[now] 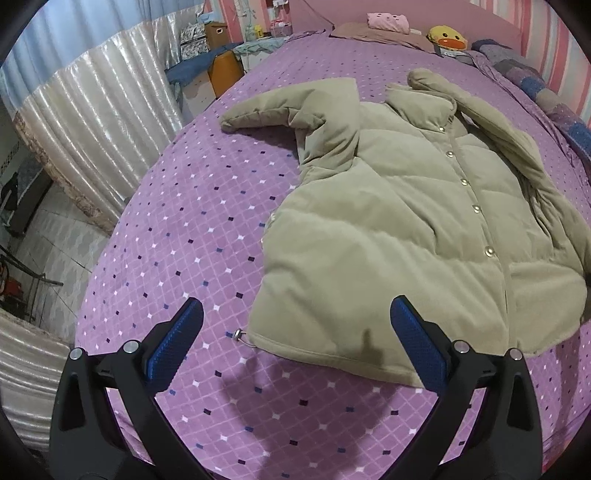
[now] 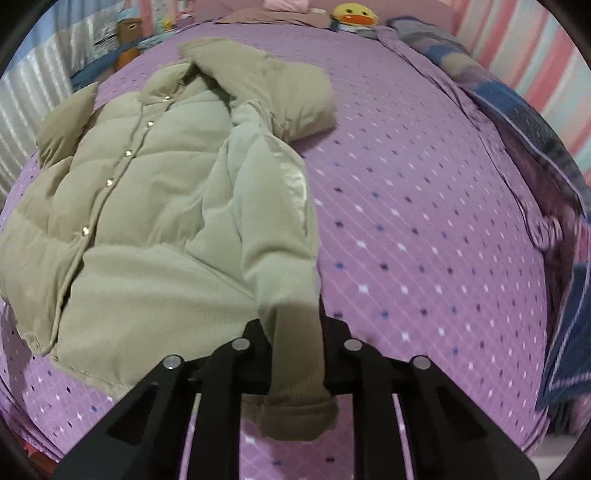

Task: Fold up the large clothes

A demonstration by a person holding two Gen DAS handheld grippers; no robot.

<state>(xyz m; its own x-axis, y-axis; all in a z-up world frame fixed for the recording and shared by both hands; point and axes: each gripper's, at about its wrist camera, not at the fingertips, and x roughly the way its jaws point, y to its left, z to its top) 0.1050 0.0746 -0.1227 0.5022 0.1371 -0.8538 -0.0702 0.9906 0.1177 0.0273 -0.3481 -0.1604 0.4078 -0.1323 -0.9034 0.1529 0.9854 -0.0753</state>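
Between the two dark fingers of the right gripper (image 2: 297, 354) sits the ribbed cuff (image 2: 299, 391) of a jacket sleeve — the jaws are pressed together on it, and the cuff's rolled end bulges out on the near side of them. From the cuff, the sleeve (image 2: 273, 221) runs away from the camera along the jacket's edge, up toward the shoulder.

Over on the left gripper (image 1: 297, 339), the jaws stand wide apart with nothing between them. Its blue textured pads (image 1: 173, 347) hover above the near hem of the jacket, one pad over bare bedding and the other over the fabric; whether they touch anything cannot be told. A small drawcord toggle (image 1: 236, 335) pokes out at the hem's corner, just beyond the gap.

Beyond both grippers lies the beige padded jacket (image 1: 388, 229), spread front-up on a purple bedspread (image 1: 177, 229) patterned with small diamonds. A row of pale snap buttons (image 1: 463, 182) runs down its closed front. Its other sleeve (image 1: 288, 107) is bent outward, away from the body.

At the far end of the bed are a yellow duck plush (image 1: 447, 37) and a folded pink item (image 1: 388, 20). A blue-and-grey blanket (image 2: 517, 122) is bunched along the striped wall — a pale curtain (image 1: 92, 129) hangs on the opposite side.
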